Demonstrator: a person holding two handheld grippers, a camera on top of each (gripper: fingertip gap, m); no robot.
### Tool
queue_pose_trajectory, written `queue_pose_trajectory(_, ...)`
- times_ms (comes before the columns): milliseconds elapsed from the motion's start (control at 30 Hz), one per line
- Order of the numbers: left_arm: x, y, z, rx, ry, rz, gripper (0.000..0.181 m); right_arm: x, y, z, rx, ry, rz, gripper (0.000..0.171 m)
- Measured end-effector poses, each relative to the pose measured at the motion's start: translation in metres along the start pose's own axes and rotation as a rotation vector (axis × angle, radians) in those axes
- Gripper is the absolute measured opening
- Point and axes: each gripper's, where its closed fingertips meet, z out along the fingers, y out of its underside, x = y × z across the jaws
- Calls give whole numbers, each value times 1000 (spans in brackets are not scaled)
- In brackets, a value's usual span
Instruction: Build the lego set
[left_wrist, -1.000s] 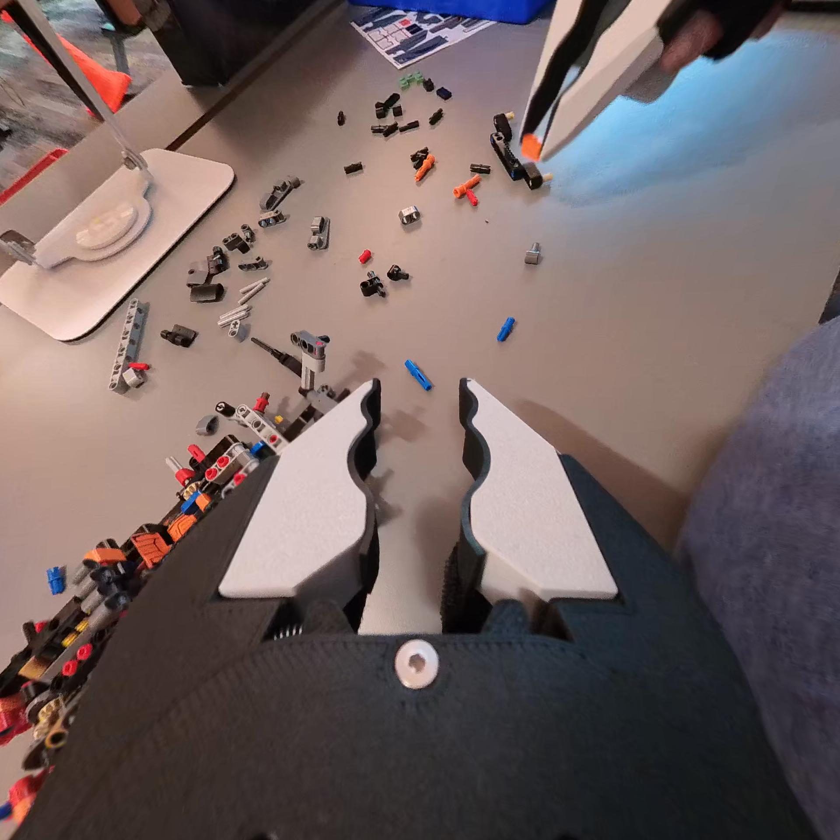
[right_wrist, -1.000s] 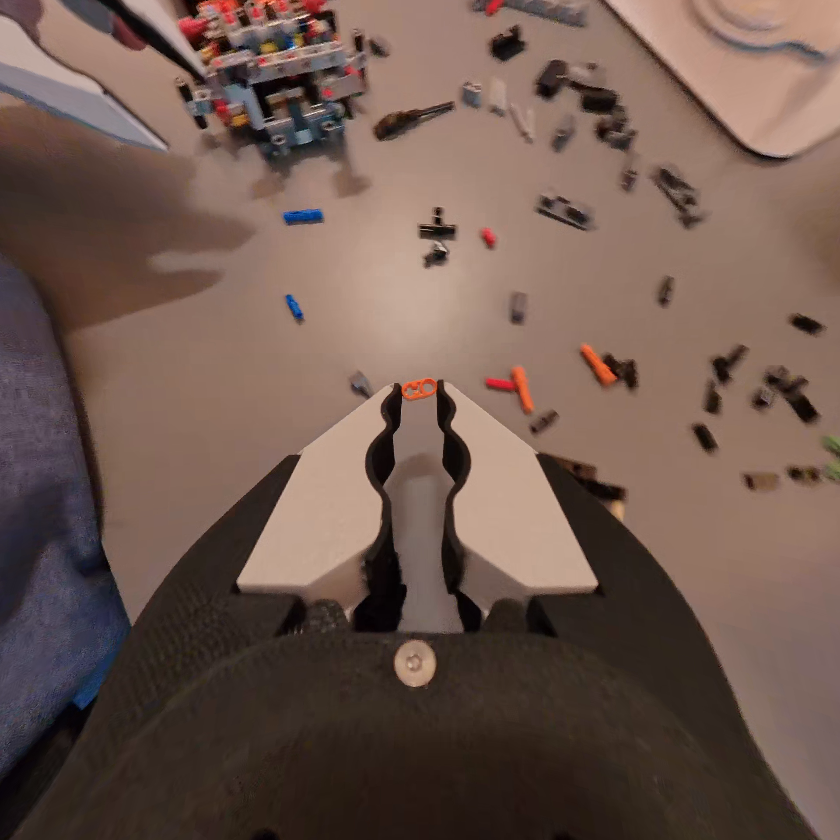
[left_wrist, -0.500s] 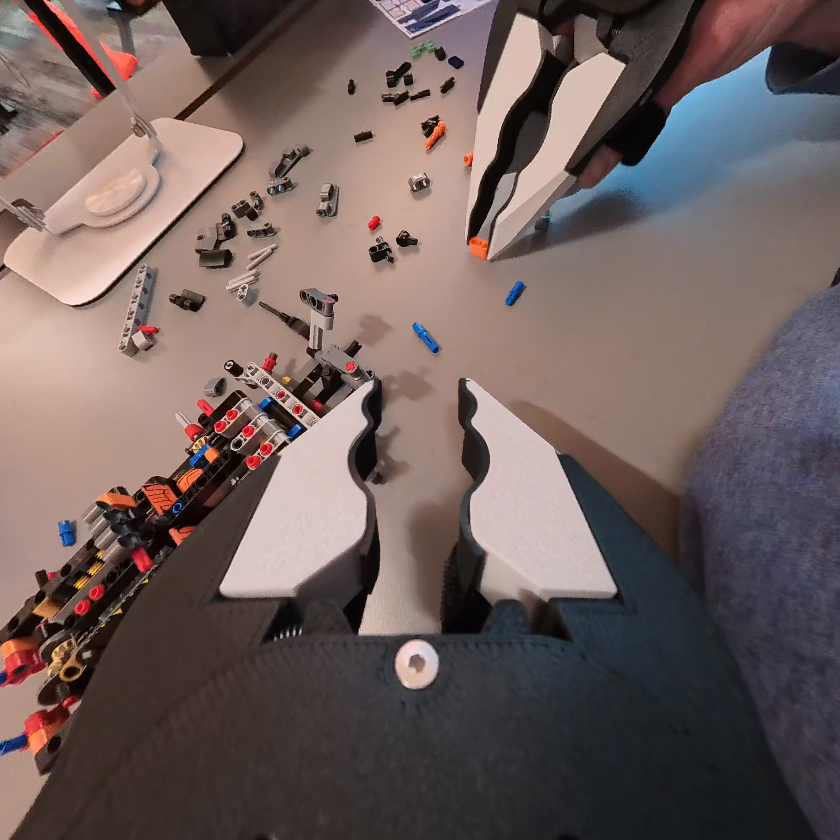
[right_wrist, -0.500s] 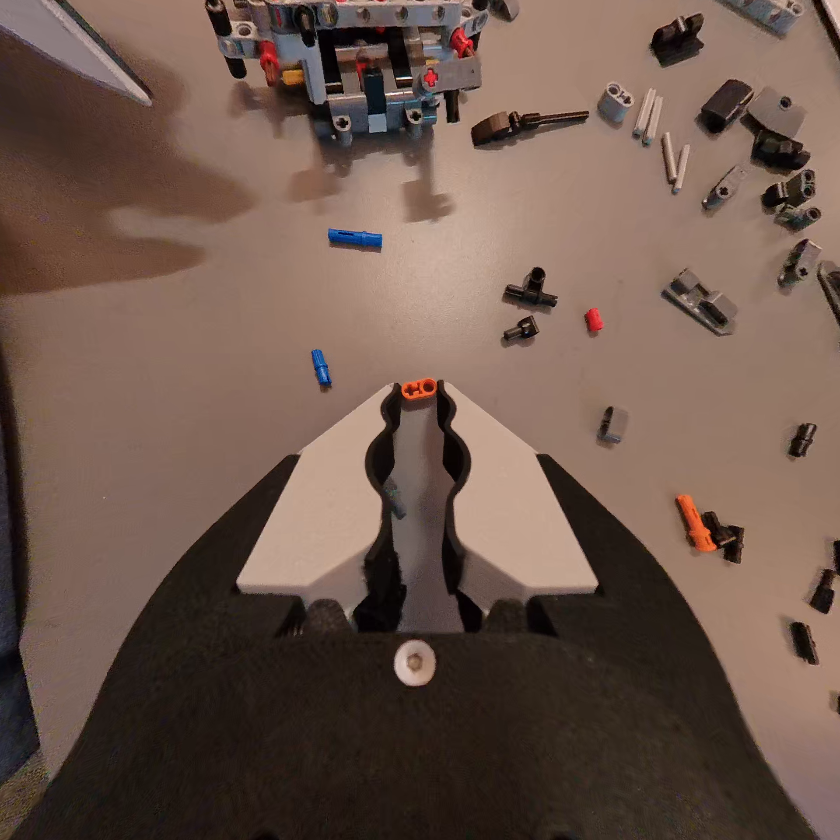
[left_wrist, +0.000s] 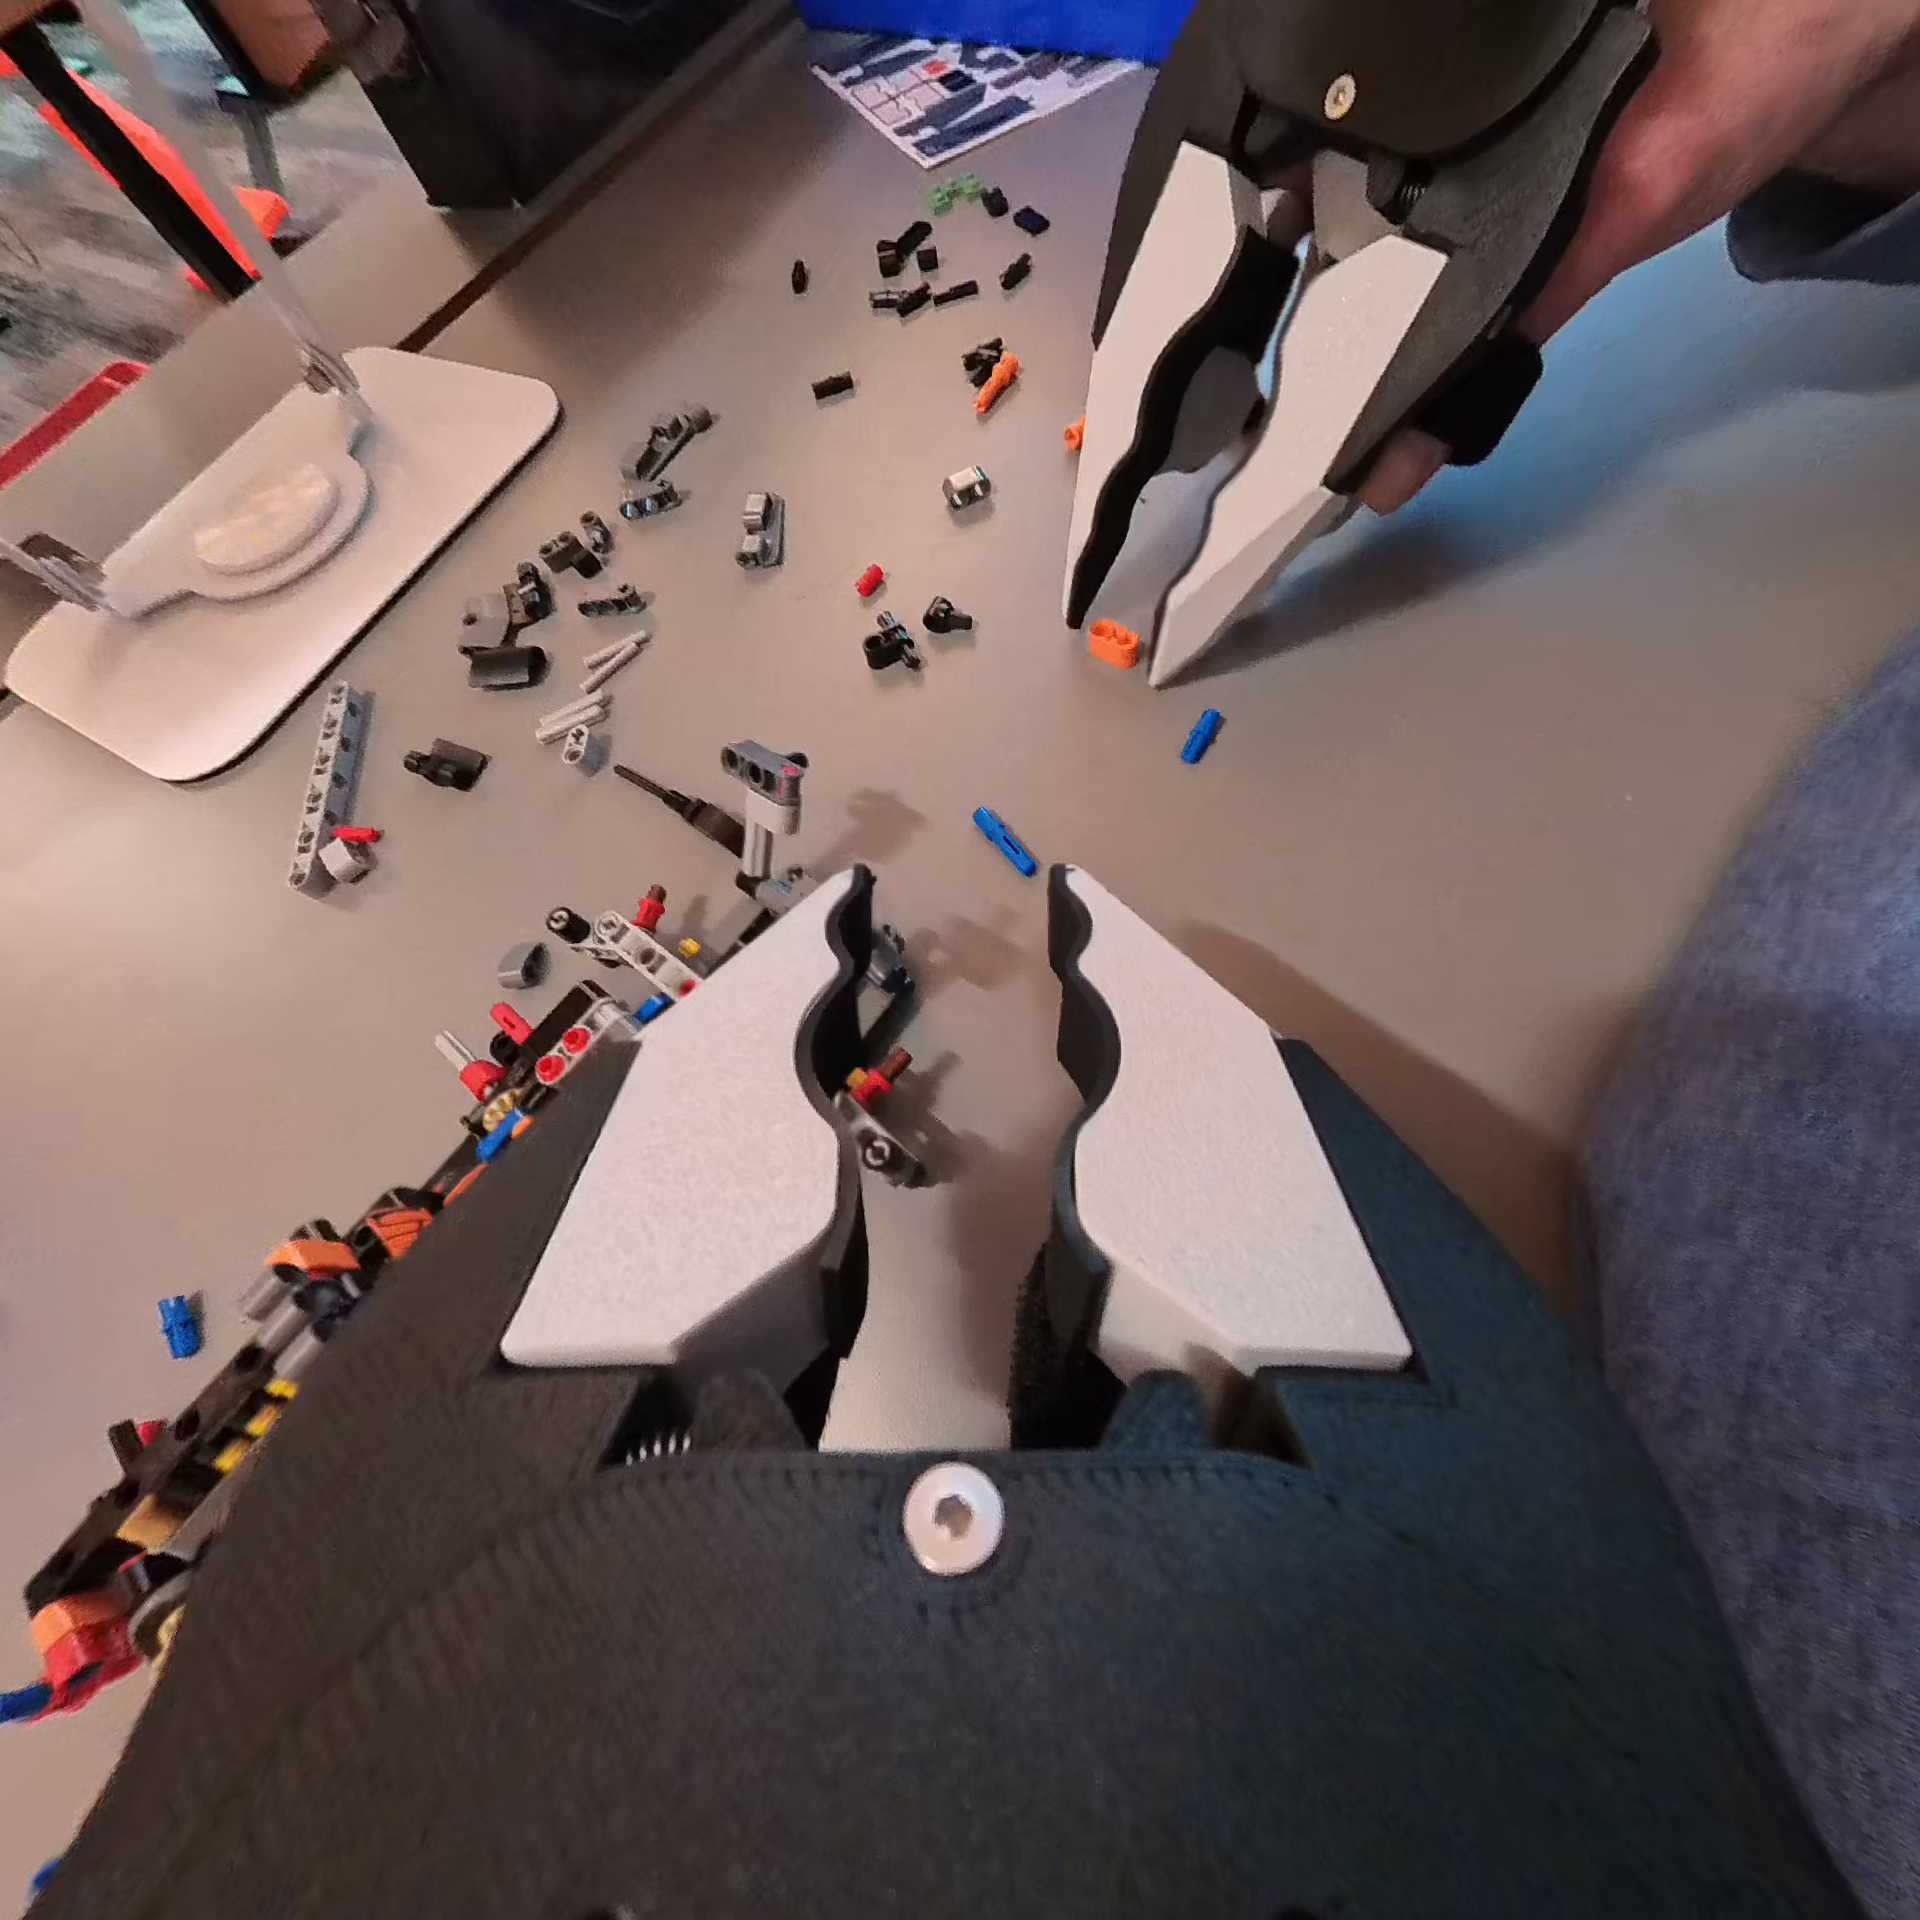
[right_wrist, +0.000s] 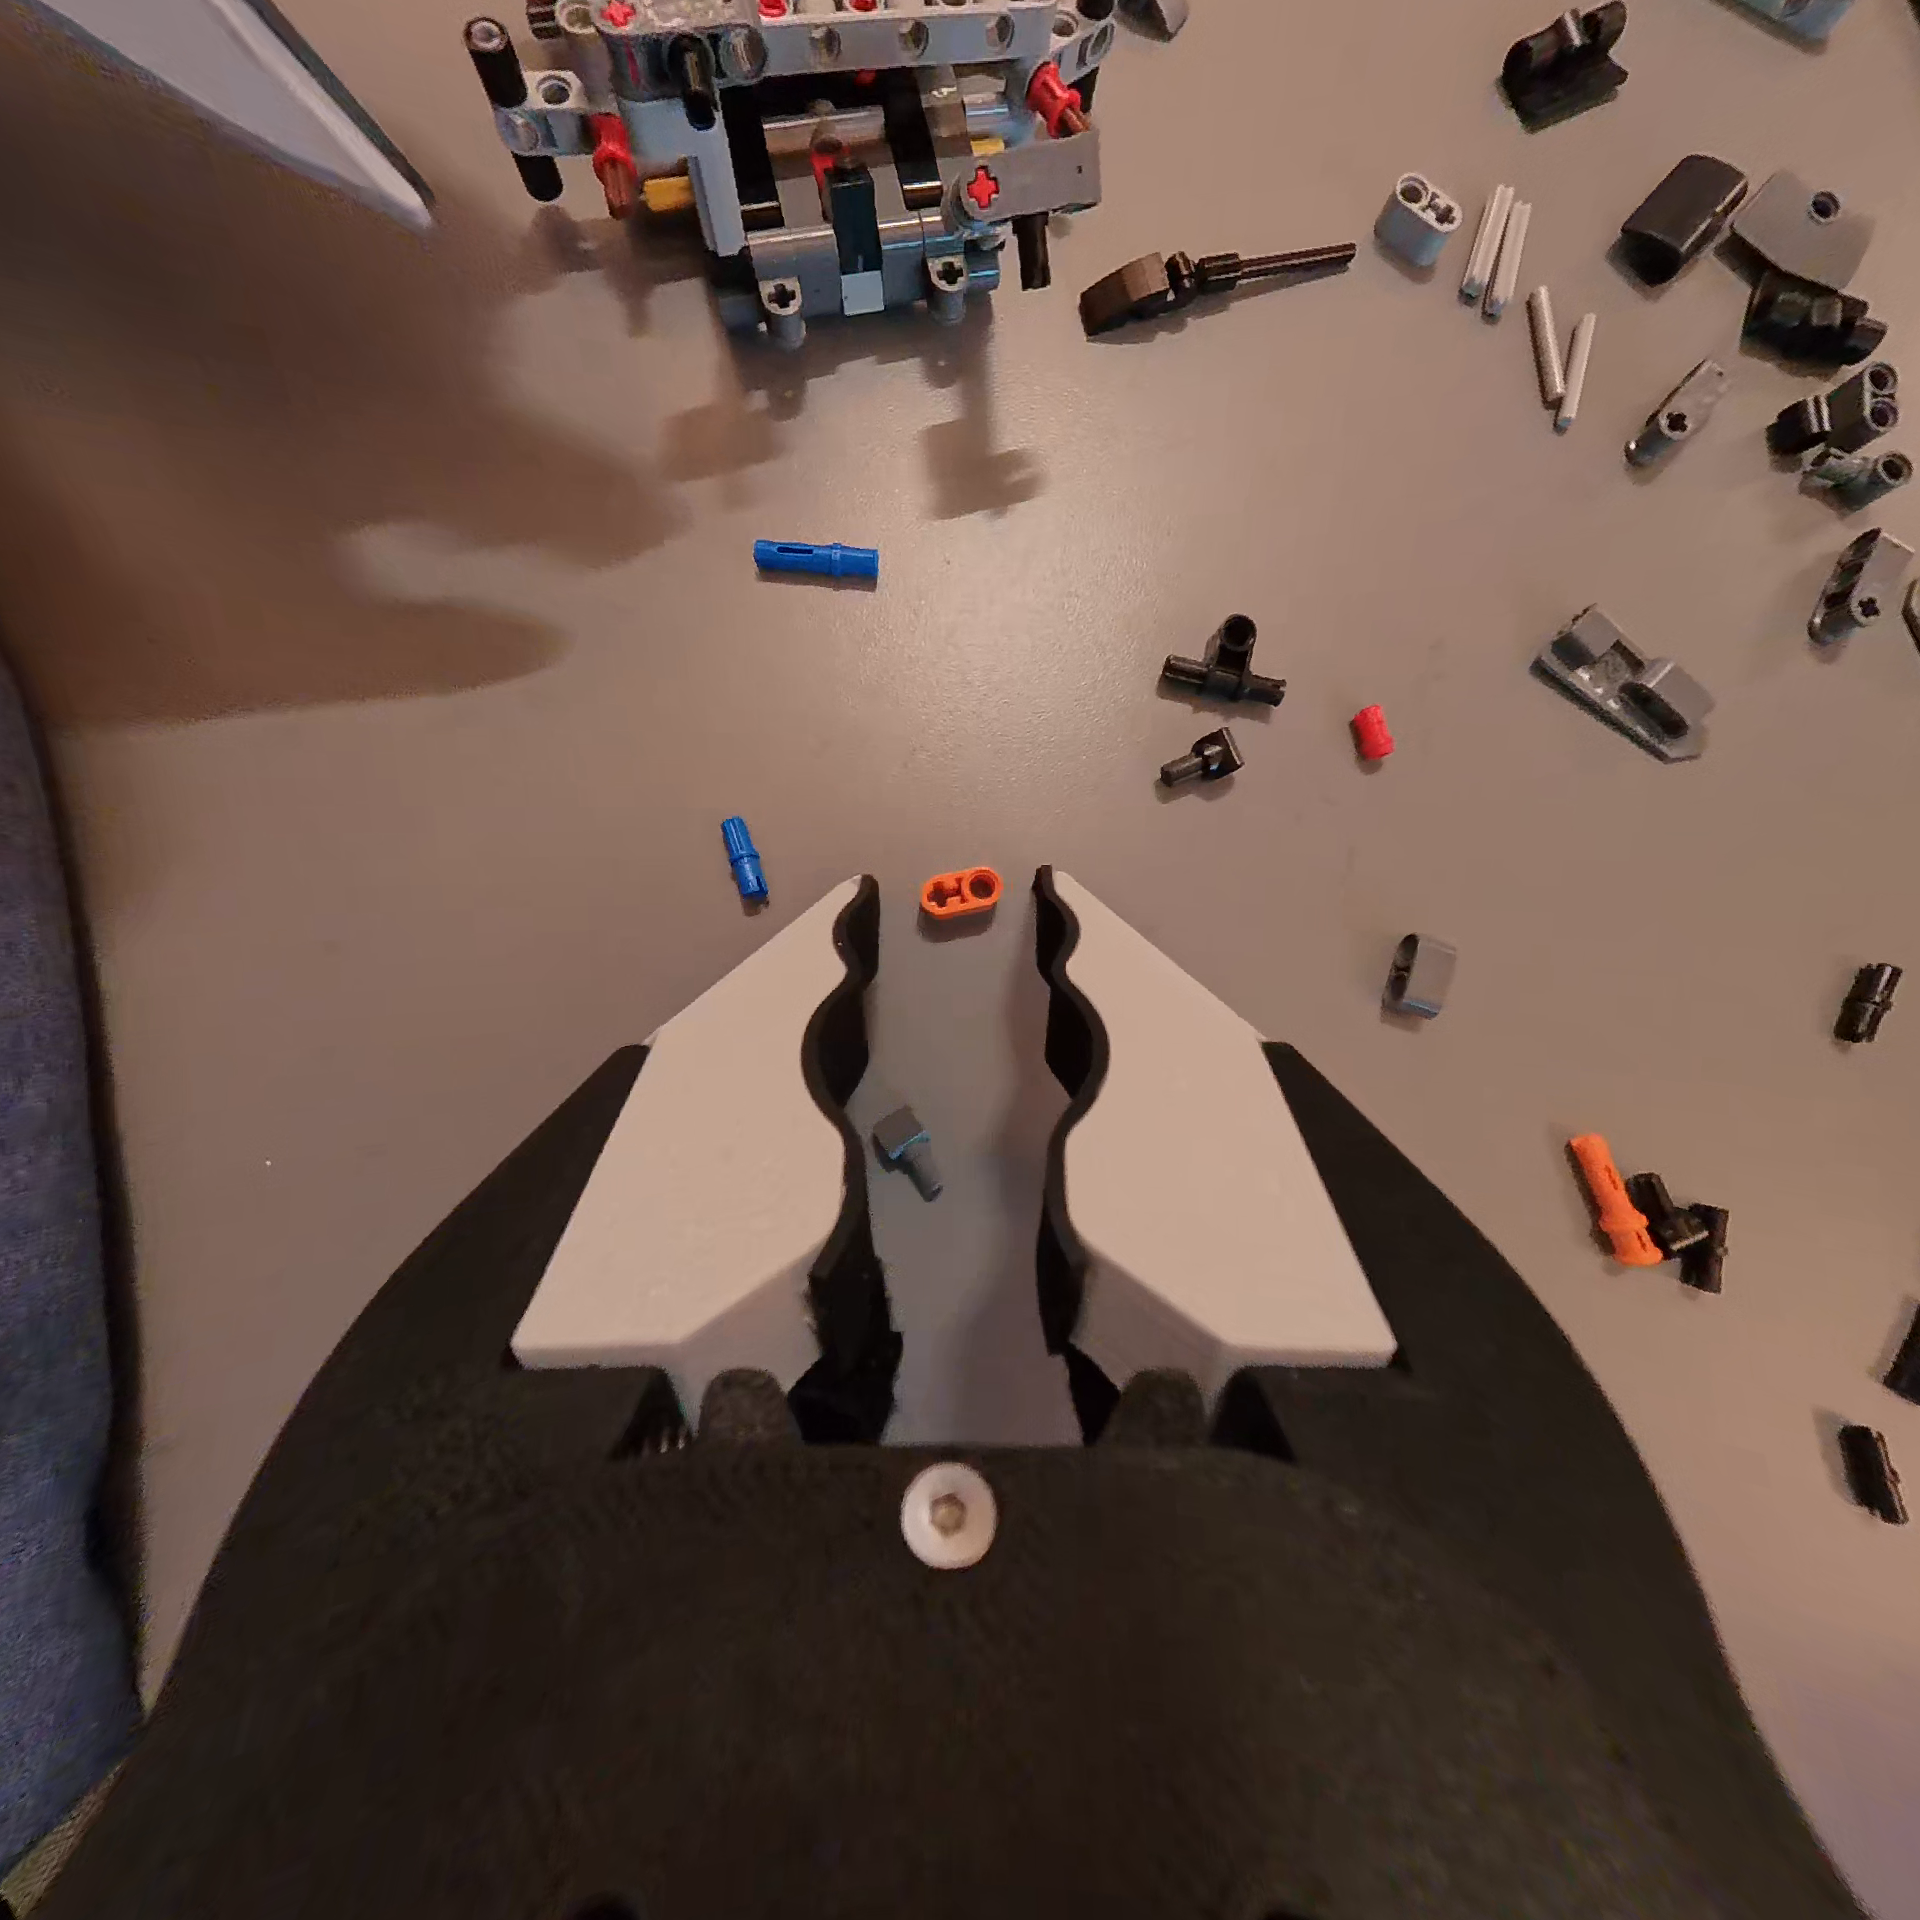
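A small orange two-hole Lego piece (right_wrist: 960, 894) lies on the grey table between the tips of my right gripper (right_wrist: 956, 883), which is open and no longer grips it. It also shows in the left wrist view (left_wrist: 1113, 641) by the right gripper (left_wrist: 1117, 649). The part-built Lego model (right_wrist: 831, 156) stands ahead of the right gripper. In the left wrist view the model (left_wrist: 582, 1049) runs under my left gripper (left_wrist: 956, 883), which is open and empty above its end. Two blue pins (right_wrist: 816, 561) (right_wrist: 744, 857) lie between the model and the right gripper.
Several loose black, grey, red and orange pieces (left_wrist: 894, 634) are scattered over the table. A white lamp base (left_wrist: 260, 551) stands at the left. A printed sheet (left_wrist: 966, 94) lies at the far edge. A blue-grey sleeve (left_wrist: 1766, 1143) fills the right side.
My right gripper came toward the model, lowered to the table and opened, letting go of the orange piece. My left gripper shifted over the model's end and stayed open.
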Motion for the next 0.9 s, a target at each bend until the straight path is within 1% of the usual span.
queue_pose_trajectory(33,-2,-3,-1,10,-5,-1,32,0,0,0,-4,-1,1,30)
queue_pose_trajectory(133,-9,-13,-5,40,-15,13,34,0,-1,-2,4,-8,9,34)
queue_pose_trajectory(200,-16,-23,-9,58,-25,40,35,2,-2,-4,17,-6,10,33)
queue_pose_trajectory(367,-44,-47,-15,80,-79,126,37,11,-11,-17,86,24,7,14)
queue_pose_trajectory(500,-78,-81,-19,110,-144,207,37,25,-23,-36,151,57,11,2)
queue_pose_trajectory(567,-94,-98,-20,124,-156,238,37,31,-29,-46,182,66,14,0)
queue_pose_trajectory(633,-111,-107,-16,102,-170,264,37,45,-29,-57,195,113,31,0)
queue_pose_trajectory(700,-117,-114,-10,92,-146,277,37,59,-22,-68,197,154,83,7)
queue_pose_trajectory(767,-112,-119,-3,91,-99,263,37,75,-6,-81,174,217,158,15)
queue_pose_trajectory(833,-101,-120,3,85,-81,304,36,84,18,-90,136,266,228,15)
queue_pose_trajectory(900,-92,-115,11,70,-80,340,35,86,40,-91,107,290,305,17)
